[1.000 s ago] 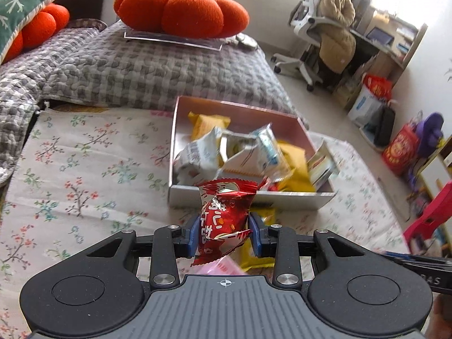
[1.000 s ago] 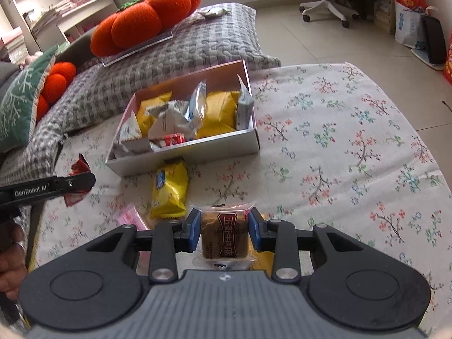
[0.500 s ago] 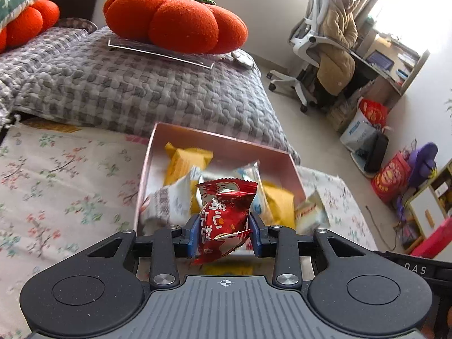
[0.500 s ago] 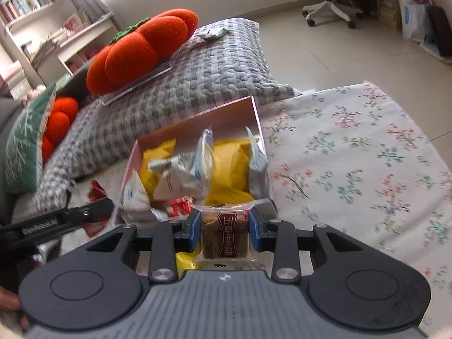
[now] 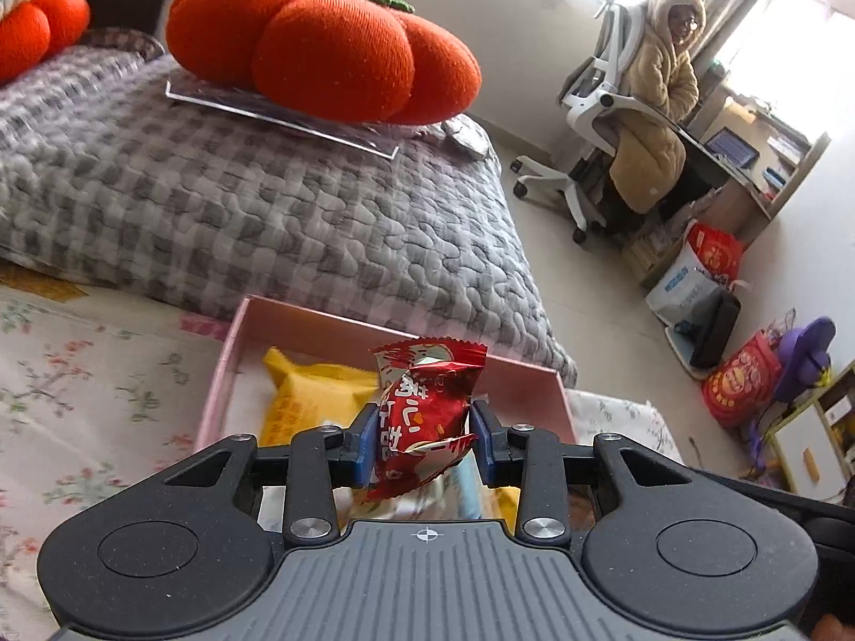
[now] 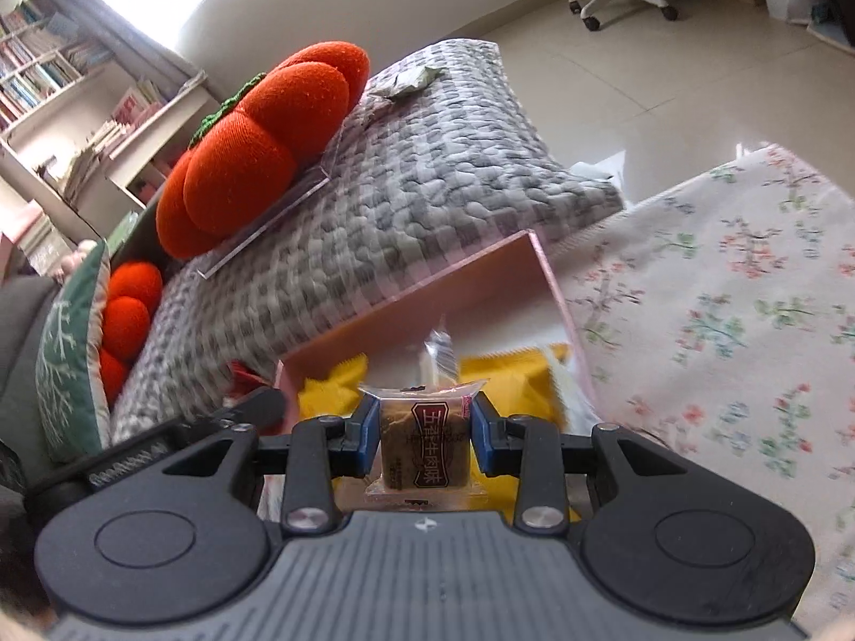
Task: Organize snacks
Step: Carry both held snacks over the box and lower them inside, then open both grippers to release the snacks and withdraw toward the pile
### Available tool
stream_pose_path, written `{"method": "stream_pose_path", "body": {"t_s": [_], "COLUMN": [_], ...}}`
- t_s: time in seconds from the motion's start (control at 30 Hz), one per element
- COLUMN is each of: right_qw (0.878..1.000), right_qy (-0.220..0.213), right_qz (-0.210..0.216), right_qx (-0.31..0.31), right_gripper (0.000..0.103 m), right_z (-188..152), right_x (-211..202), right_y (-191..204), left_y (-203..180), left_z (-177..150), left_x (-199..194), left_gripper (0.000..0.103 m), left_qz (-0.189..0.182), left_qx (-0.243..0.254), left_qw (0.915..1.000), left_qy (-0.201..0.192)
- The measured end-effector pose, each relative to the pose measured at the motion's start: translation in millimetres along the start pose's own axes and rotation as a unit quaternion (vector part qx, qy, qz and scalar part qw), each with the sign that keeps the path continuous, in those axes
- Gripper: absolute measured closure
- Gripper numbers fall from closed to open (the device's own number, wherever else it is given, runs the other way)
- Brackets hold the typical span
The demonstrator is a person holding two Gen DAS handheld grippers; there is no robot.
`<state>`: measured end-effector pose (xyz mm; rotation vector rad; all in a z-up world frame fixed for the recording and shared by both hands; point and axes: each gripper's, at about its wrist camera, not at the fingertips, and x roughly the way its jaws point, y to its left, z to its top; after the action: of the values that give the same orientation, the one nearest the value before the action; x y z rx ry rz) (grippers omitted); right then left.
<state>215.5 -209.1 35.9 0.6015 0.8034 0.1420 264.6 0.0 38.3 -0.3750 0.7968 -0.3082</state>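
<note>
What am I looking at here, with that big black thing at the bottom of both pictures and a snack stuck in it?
The black thing is no robot. It is a hand-held claw with two fingers, one in each of a person's hands, and a wide-angle camera on each looks forward along the fingers. One picture comes from the left claw, the other from the right claw.

The left one is shut on a red snack packet. The right one is shut on a brown cake in a clear wrapper.

Both hang over a pink box that already holds yellow packets. The box stands on a flowered cloth. Behind it lie a grey quilted cushion and an orange pumpkin pillow.
</note>
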Motion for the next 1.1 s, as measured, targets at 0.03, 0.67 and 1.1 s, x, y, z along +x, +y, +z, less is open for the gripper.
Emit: {"method": "stream_pose_path", "body": {"t_s": [0.03,0.67,1.1], "right_qw": [1.0,0.996,0.999], "right_qy": [-0.002,-0.045,-0.05], "right_qz": [0.006,0.036,0.011], "right_qx": [0.006,0.062,0.011], "right_gripper": [0.072,0.053,0.041], "right_z": [3,17,10], "right_x": [3,28,-21], "right_y": [0,-1,21], "left_y": [-1,24,4], "left_z": [0,10,3], "left_x": [4,21,-31], "left_gripper": [0.07,0.045,0.039], "left_qz": [0.0,0.004,0.076], "left_qx": [-0.001,-0.071,-0.027], "left_qw": [1.0,0.9975,0.9967], "left_qy": [0.001,-0.003,0.003]}}
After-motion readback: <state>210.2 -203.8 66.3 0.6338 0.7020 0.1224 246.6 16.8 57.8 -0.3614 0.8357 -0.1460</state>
